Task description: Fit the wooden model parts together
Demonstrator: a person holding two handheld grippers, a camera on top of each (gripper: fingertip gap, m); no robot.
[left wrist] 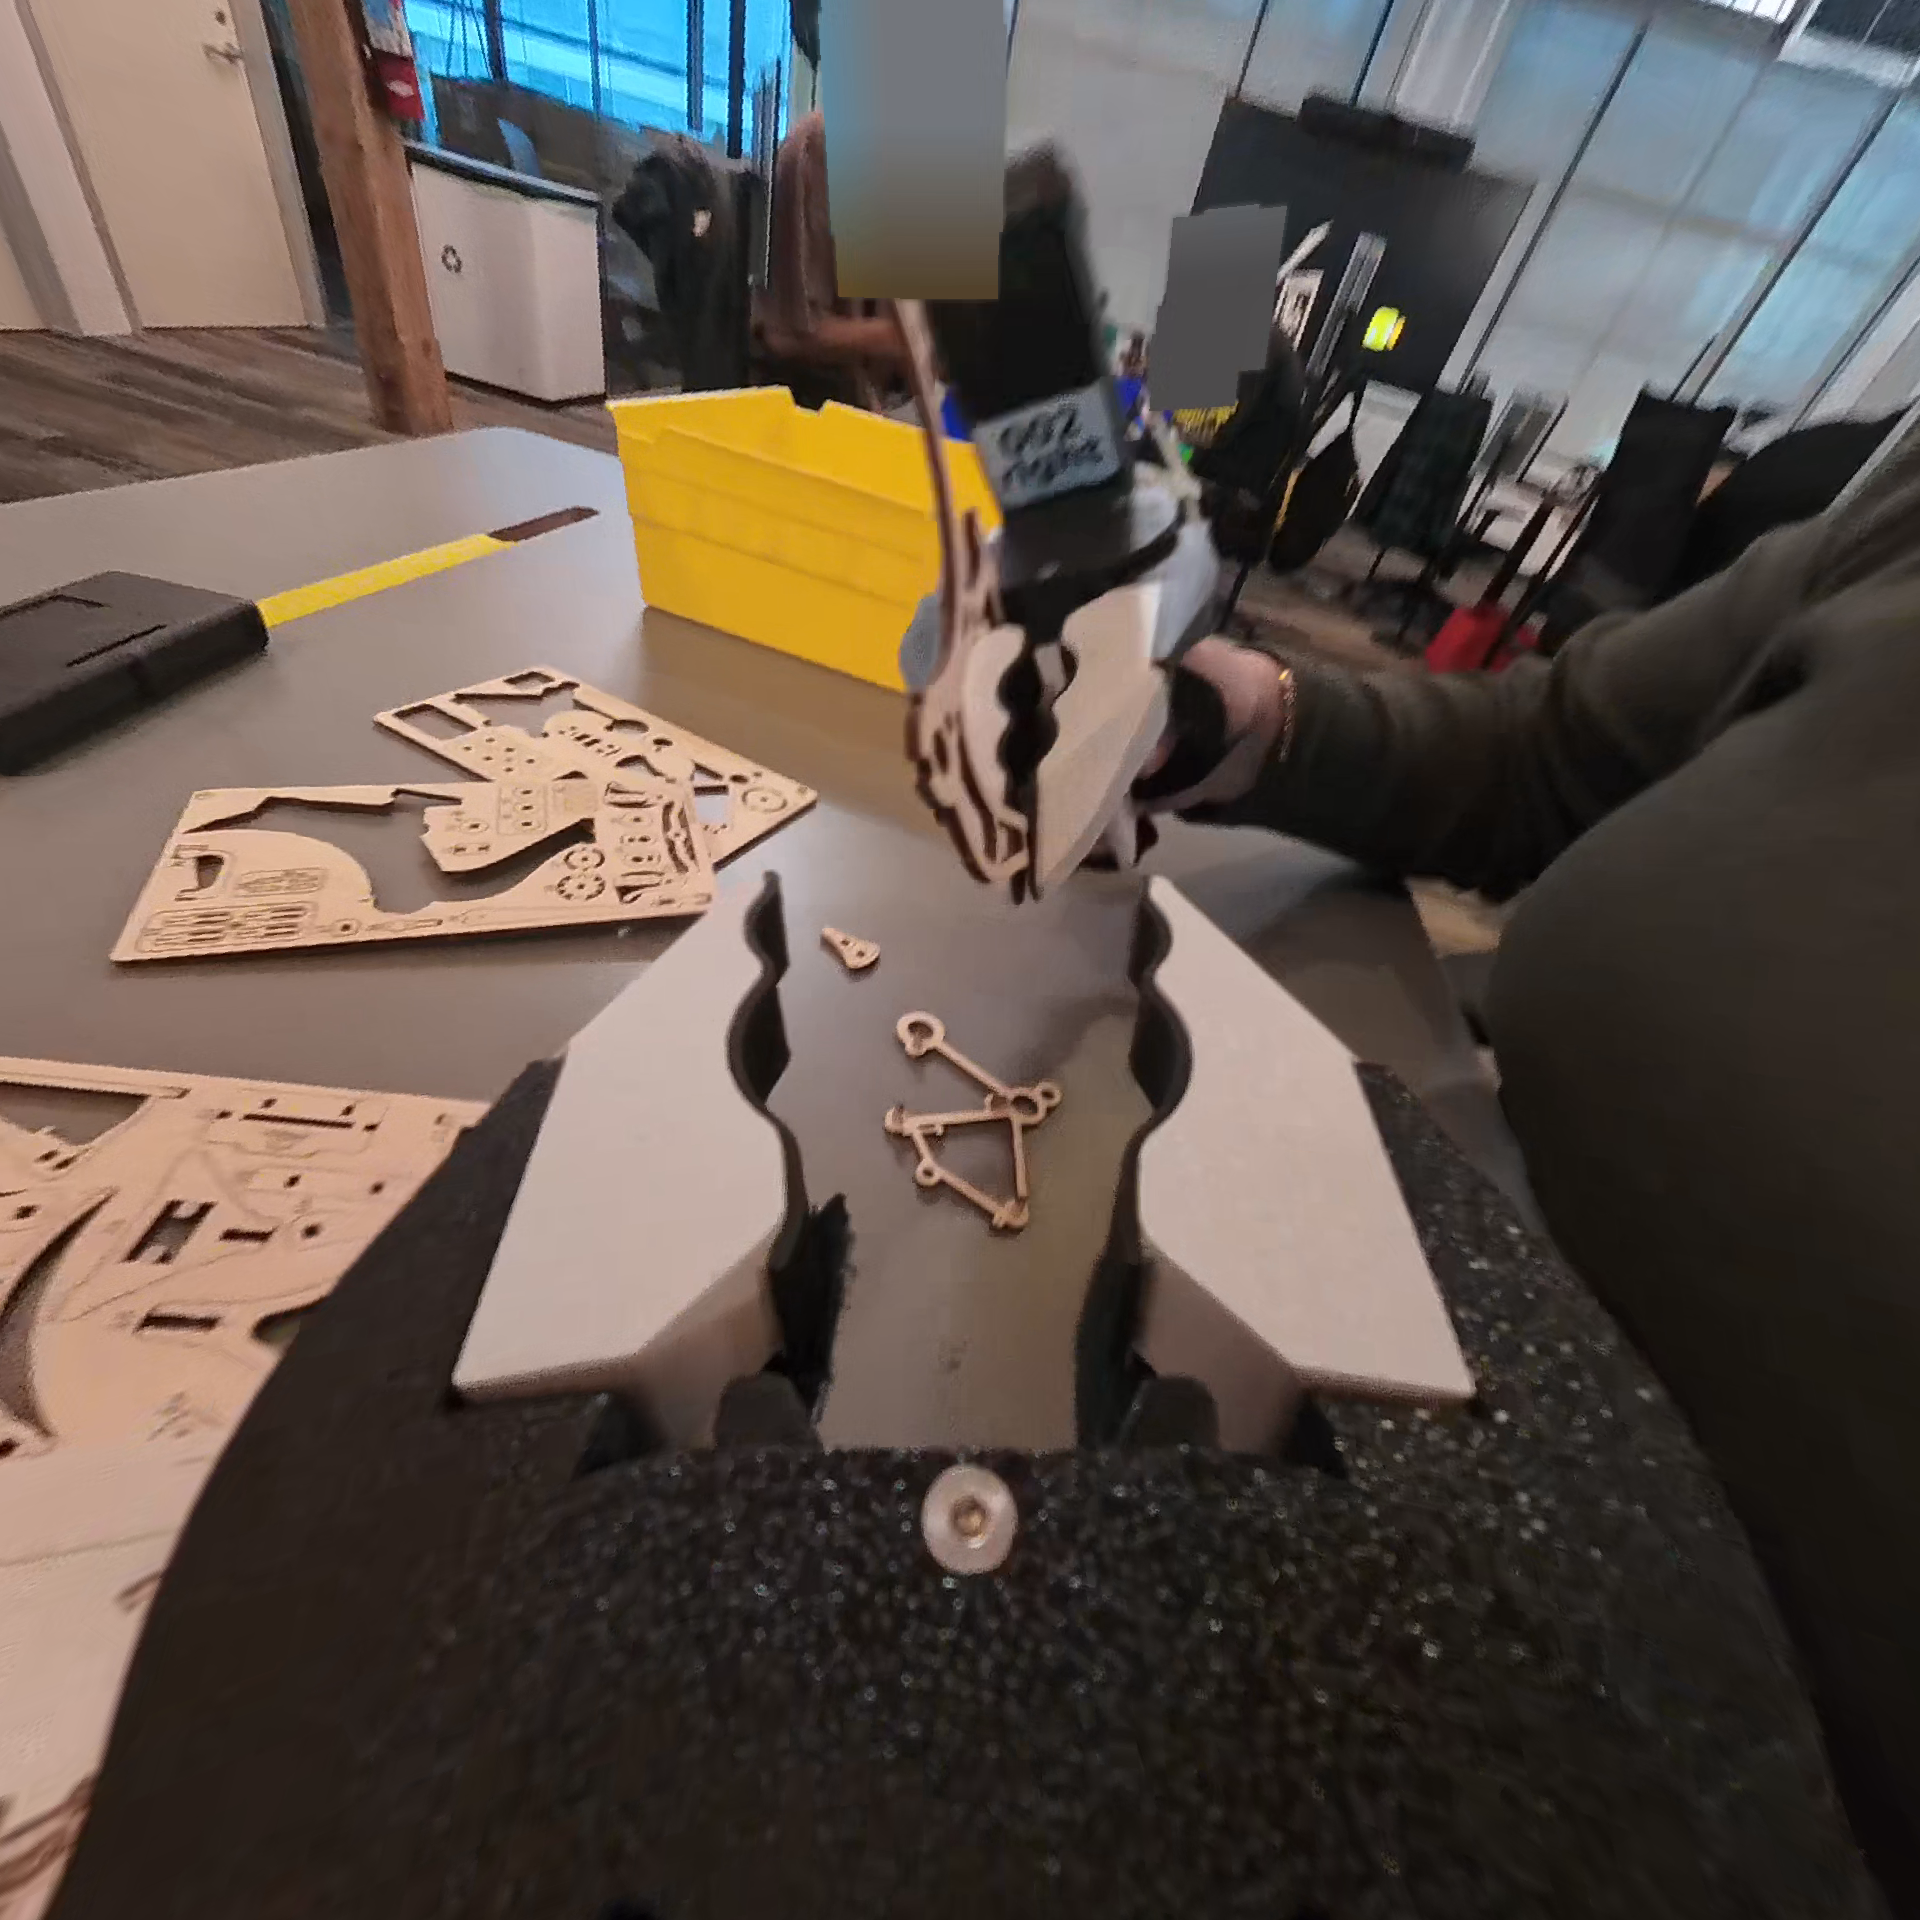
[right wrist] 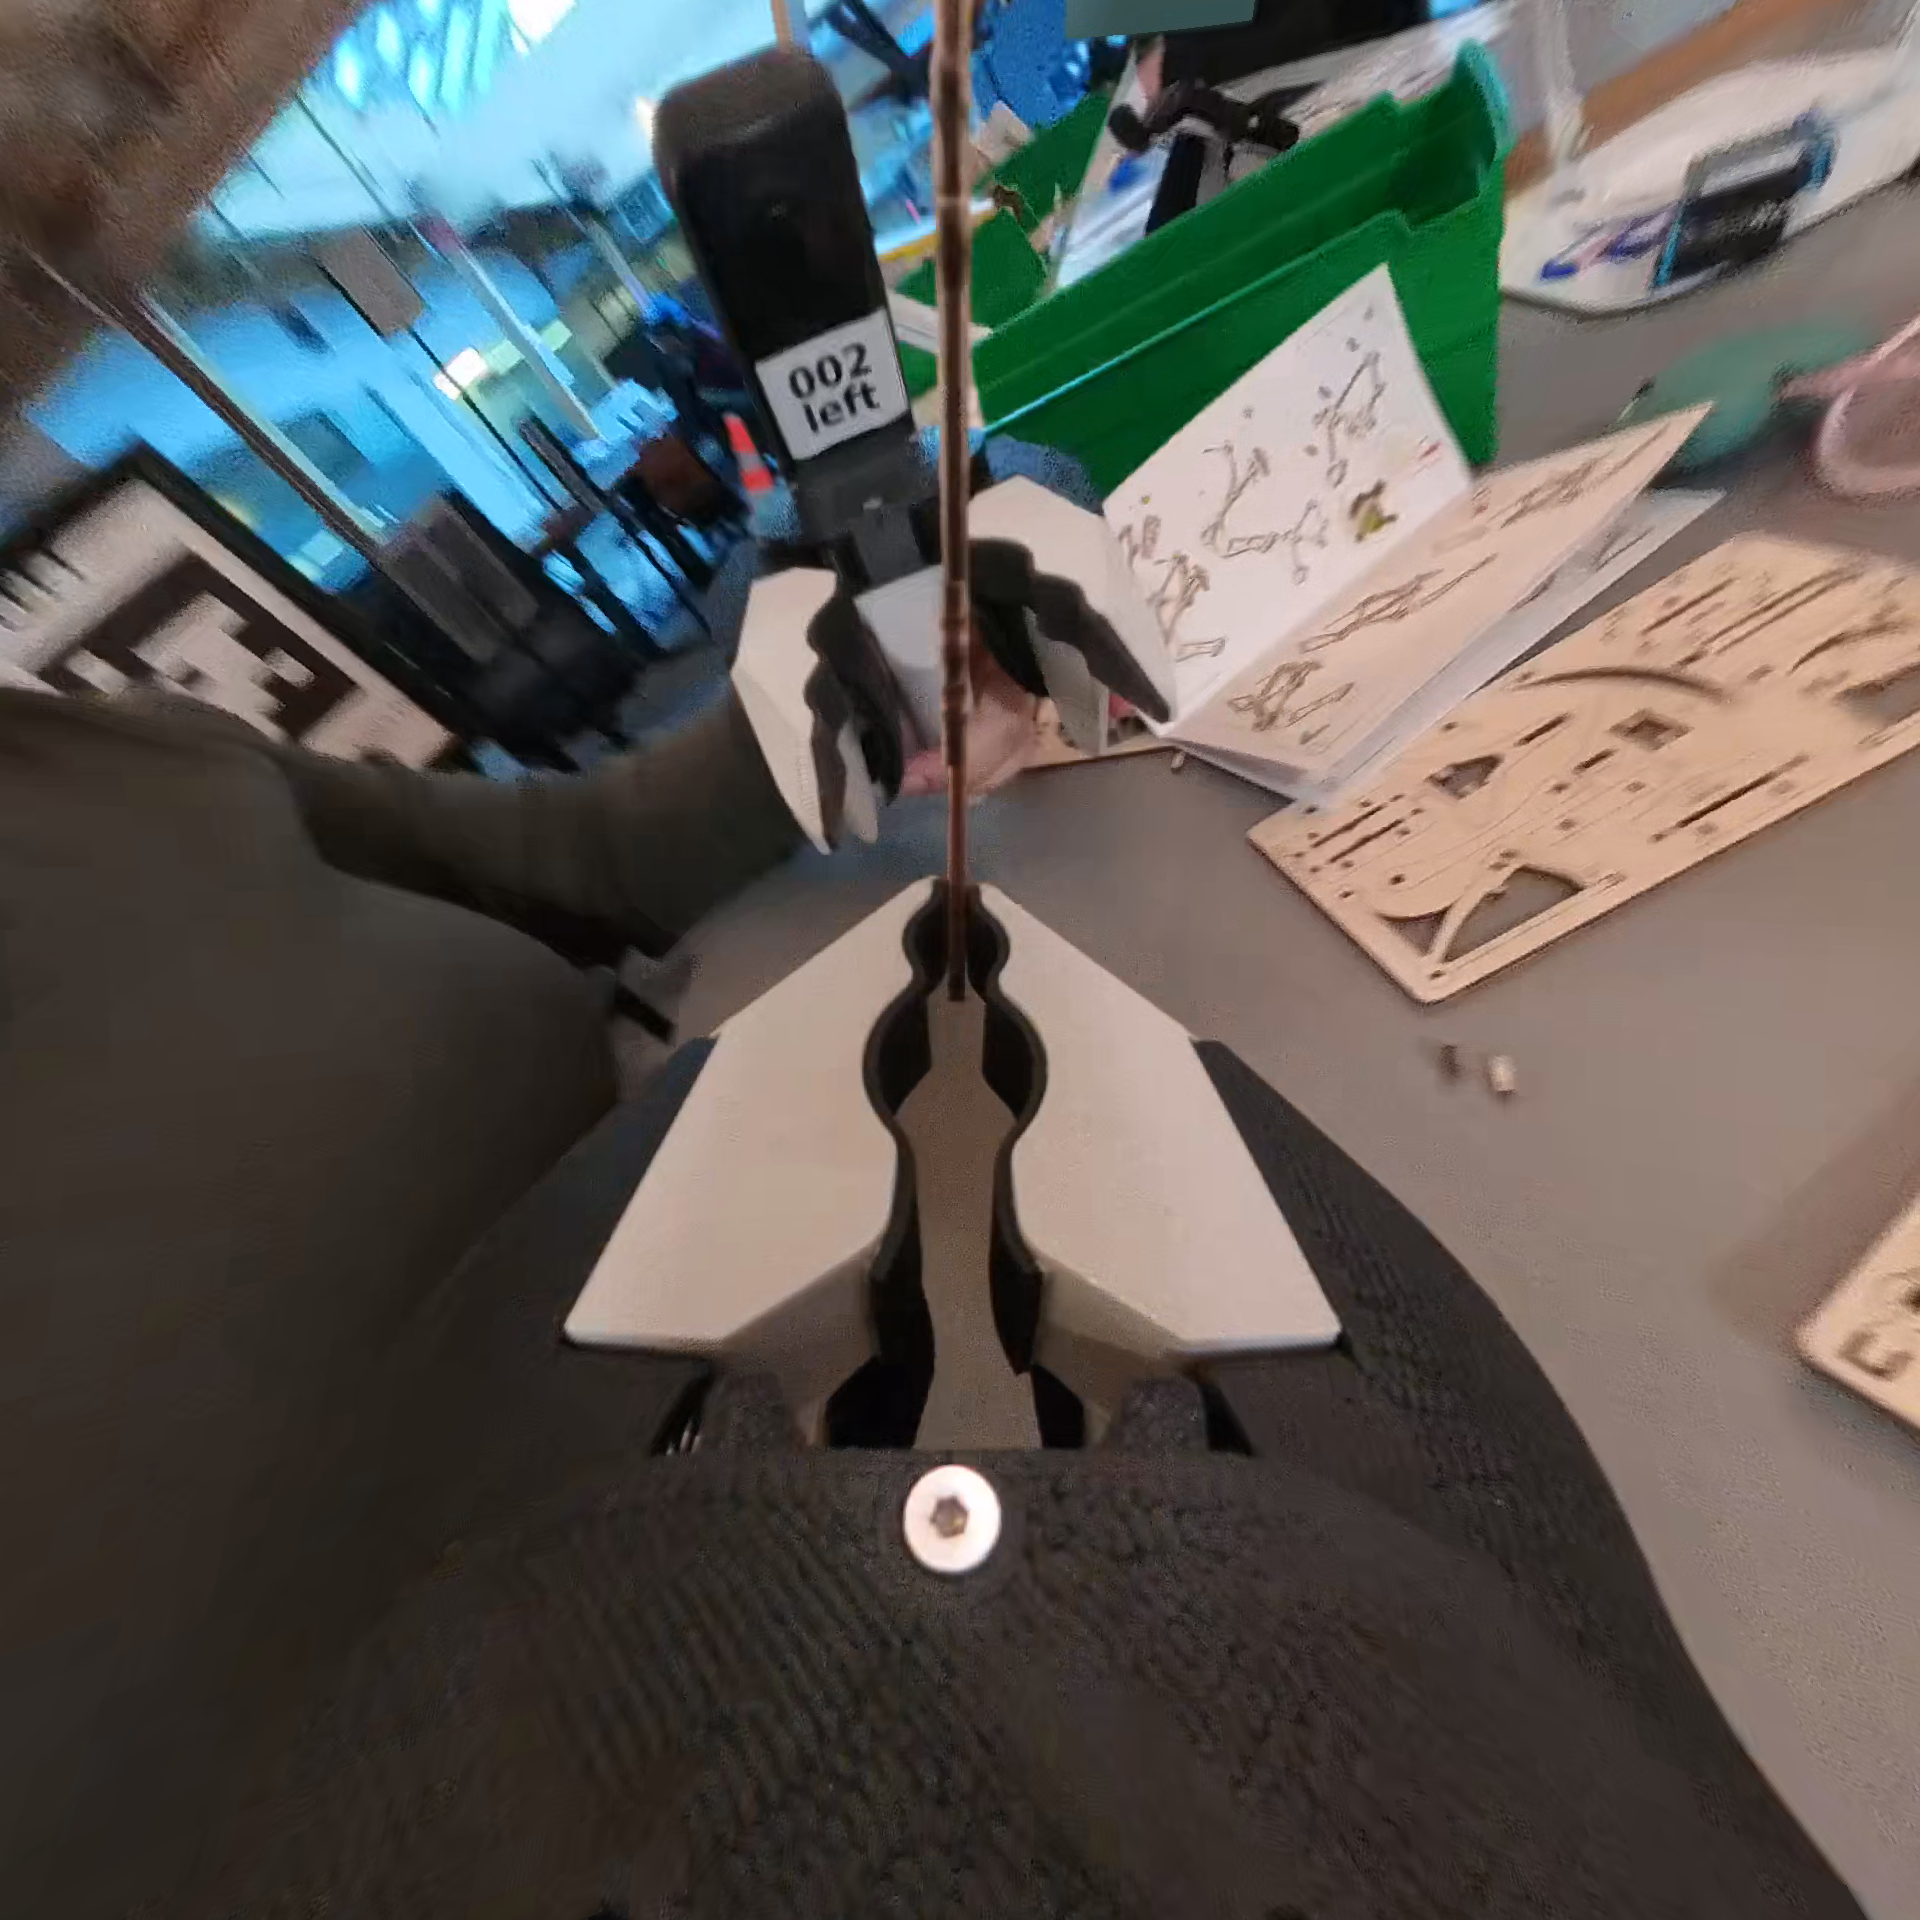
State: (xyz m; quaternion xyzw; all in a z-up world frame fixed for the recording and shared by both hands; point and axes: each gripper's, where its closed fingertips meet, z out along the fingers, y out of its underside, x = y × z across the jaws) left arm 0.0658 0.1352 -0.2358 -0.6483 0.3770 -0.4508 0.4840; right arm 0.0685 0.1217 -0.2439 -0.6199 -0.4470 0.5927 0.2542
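Observation:
My left gripper (left wrist: 961,904) is open and empty, low over the grey table (left wrist: 520,997). Between its fingers lie a thin wooden frame piece (left wrist: 971,1132) and a small wooden bit (left wrist: 852,948). My right gripper (right wrist: 956,904) is shut on a flat wooden part (right wrist: 953,520), seen edge-on and standing upright. In the left wrist view the right gripper (left wrist: 1023,883) points down just beyond the left fingertips, and the part (left wrist: 966,582) shows as a long curved cut-out. The left gripper (right wrist: 961,774) shows open behind the part.
Laser-cut wooden sheets (left wrist: 416,862) (left wrist: 156,1195) (right wrist: 1610,748) lie flat around. A yellow bin (left wrist: 790,540) stands behind, with a black box (left wrist: 104,644) at far left. A green bin (right wrist: 1247,291), an open booklet (right wrist: 1299,540) and small metal bits (right wrist: 1496,1070) are to the right.

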